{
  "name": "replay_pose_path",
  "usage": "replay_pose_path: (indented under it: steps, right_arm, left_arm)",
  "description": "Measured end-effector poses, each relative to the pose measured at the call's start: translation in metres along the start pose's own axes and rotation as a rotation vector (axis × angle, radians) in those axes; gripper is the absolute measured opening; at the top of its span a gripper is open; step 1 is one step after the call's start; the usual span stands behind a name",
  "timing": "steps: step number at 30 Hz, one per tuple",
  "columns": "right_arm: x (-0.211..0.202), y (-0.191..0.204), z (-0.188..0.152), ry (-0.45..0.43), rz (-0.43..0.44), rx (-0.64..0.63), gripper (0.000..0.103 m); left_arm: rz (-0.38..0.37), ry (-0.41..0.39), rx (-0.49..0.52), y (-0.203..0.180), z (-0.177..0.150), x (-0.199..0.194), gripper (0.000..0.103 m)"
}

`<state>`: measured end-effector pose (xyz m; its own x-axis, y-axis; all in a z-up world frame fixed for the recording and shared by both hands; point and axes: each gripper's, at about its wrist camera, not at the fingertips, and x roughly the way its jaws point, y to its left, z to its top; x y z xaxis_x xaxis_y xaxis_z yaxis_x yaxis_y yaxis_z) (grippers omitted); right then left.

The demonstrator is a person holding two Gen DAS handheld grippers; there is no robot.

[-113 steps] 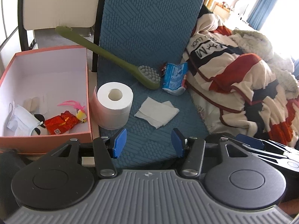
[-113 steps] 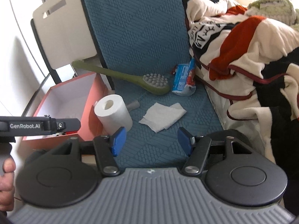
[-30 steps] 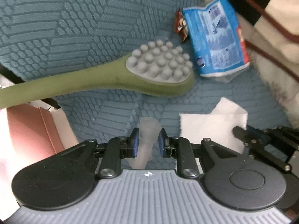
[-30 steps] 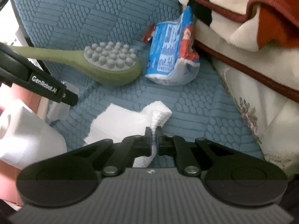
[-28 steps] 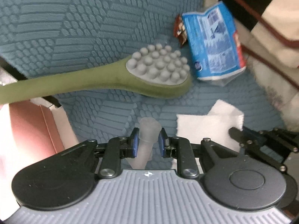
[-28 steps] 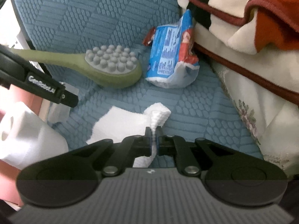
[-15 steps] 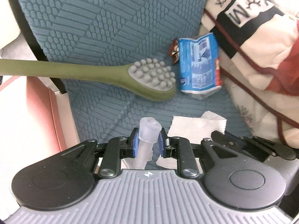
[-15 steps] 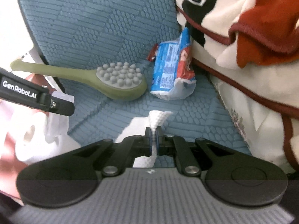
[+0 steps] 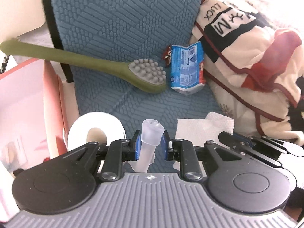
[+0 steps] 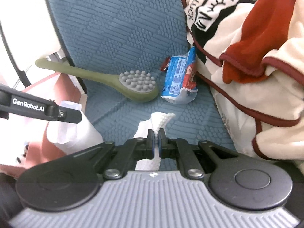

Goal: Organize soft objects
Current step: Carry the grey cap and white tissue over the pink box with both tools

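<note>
The left gripper (image 9: 150, 148) pinches a frosted, see-through soft tube (image 9: 150, 138) between its blue pads, the tube's wider end sticking up past the fingertips. The right gripper (image 10: 156, 146) has its jaws pressed together on a bunched fold of a white tissue (image 10: 158, 122), whose crumpled tip stands above the fingertips while the rest hangs below them.

Taking the green brush (image 9: 106, 67) as the landmark: it lies on the blue textured mat (image 9: 123, 19), its grey knobbed head toward the right and its long handle running left, off the mat's edge and over the corner of the pink box (image 9: 20, 102). Just beside the brush head, on its right, lies a crumpled blue snack packet (image 9: 185, 68), close enough that touching cannot be ruled out. Beyond the packet, further right of the brush, a cream, red and black blanket (image 9: 247, 43) is heaped, its edge against the packet. Nearer the camera than the brush, a toilet roll (image 9: 96, 129) stands on end next to the pink box's wall, partly hidden by the left gripper's body. In the left wrist view the tissue sits nearer than the brush head and to its right, with the right gripper's black fingers over its near edge. The pink box lies left of the brush; its contents are too washed out to make out.
</note>
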<state>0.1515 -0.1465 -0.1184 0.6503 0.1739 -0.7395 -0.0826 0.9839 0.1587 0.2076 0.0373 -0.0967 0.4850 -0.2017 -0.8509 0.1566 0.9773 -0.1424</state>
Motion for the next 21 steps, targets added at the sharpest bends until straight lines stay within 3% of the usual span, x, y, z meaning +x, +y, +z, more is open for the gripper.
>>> replay_pose_path:
  steps: [21]
  right_arm:
    - [-0.096,0.022,-0.023,-0.074,-0.013,-0.038,0.008]
  left_arm:
    - [-0.092,-0.136,-0.137,0.01,-0.072,-0.083,0.025]
